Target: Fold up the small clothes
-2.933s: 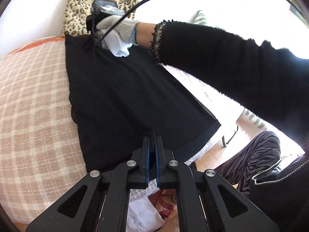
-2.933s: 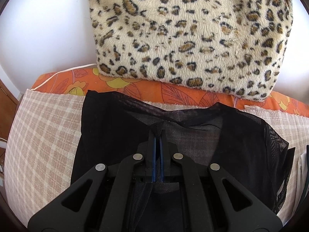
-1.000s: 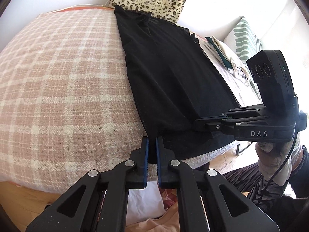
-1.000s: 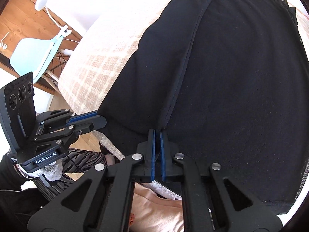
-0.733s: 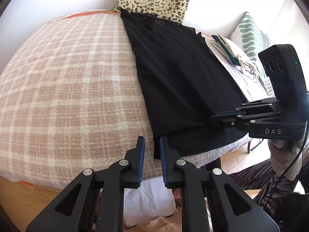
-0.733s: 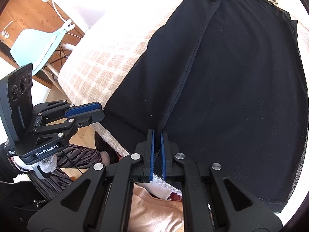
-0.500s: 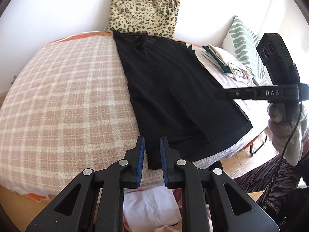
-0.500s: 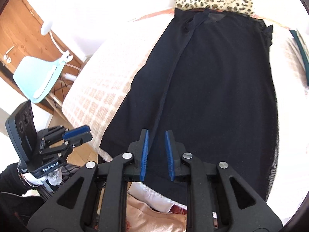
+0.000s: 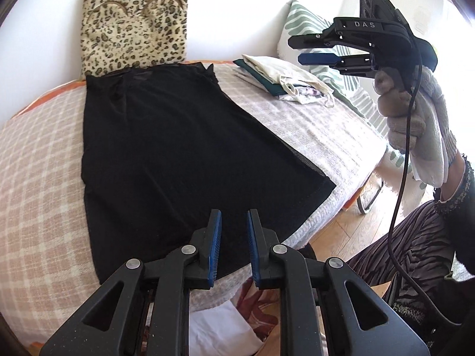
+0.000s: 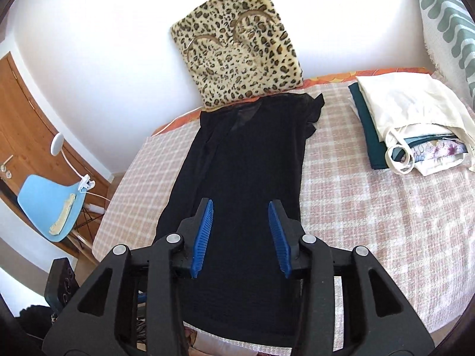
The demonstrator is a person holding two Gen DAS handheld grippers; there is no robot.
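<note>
Leopard cushion (image 10: 240, 44), blue chair (image 10: 44, 204)

Both pictures are bright with daylight. The white wall (image 10: 118, 59) glows so much that it looks washed out, mostly at the top right of the left wrist view. The black garment (image 9: 166, 154) is so dark that its folds barely show. Shadows are soft and faint. Everything looks sharp, with no blur. The round lens bends the bed (image 10: 386, 222) into a curve, and the corners of each picture go black.
</note>
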